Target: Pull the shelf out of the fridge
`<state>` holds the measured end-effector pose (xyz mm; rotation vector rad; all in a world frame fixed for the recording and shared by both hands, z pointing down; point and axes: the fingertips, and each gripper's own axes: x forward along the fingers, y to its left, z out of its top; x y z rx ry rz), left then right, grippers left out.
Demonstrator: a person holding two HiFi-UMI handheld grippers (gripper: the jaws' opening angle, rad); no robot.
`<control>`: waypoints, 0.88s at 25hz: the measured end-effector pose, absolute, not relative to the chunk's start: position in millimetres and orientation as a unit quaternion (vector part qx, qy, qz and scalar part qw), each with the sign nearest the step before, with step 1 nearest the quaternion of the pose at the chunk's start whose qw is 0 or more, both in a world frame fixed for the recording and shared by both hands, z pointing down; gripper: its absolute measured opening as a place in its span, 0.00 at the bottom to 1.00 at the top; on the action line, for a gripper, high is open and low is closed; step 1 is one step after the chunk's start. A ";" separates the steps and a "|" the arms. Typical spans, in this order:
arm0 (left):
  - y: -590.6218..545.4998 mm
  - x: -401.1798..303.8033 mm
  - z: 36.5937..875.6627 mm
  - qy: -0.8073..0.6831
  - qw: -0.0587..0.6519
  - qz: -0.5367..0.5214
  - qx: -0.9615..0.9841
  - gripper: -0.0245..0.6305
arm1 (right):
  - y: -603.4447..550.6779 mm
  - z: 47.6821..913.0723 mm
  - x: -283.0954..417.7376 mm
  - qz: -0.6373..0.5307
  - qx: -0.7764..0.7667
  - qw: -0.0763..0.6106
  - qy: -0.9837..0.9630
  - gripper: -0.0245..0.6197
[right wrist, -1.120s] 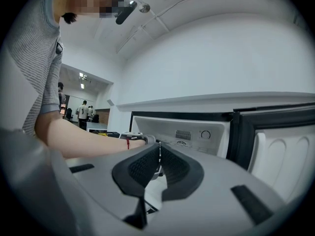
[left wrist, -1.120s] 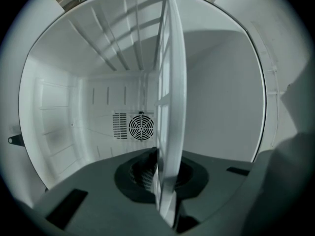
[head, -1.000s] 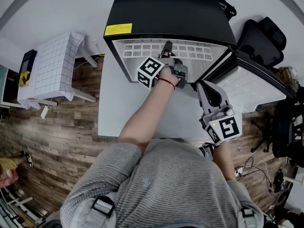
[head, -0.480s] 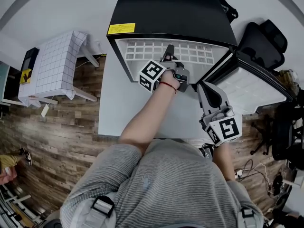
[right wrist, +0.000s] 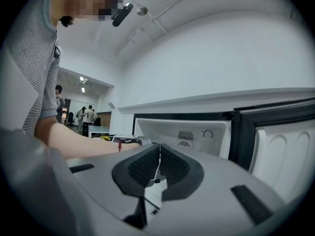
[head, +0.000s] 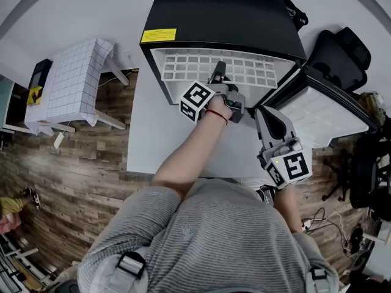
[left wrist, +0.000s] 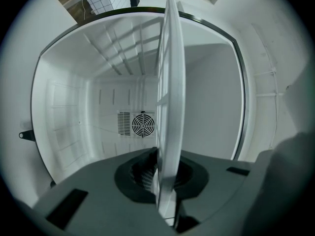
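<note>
Left tool (left wrist: 165, 176), clenched on the shelf (head: 183, 66), has drawn it farther toward 6 o'clock, so extraction is progressing.

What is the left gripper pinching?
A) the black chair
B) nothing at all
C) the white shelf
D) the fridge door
C: in the left gripper view, the left gripper has its jaws closed on the front edge of the white shelf. The head view shows that shelf sticking out of the front of the fridge.
</note>
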<state>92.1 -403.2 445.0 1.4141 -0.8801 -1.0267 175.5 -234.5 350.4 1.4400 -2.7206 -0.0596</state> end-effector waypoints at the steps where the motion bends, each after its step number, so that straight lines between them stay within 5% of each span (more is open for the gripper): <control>1: -401.6 92.1 445.1 -0.372 0.559 -0.435 0.600 0.09 | -234.1 350.6 174.8 -0.019 0.467 0.031 -0.884 0.06; 22: -383.9 91.7 446.4 -0.364 0.559 -0.434 0.605 0.09 | -197.7 352.7 176.1 0.001 0.447 -0.043 -0.894 0.06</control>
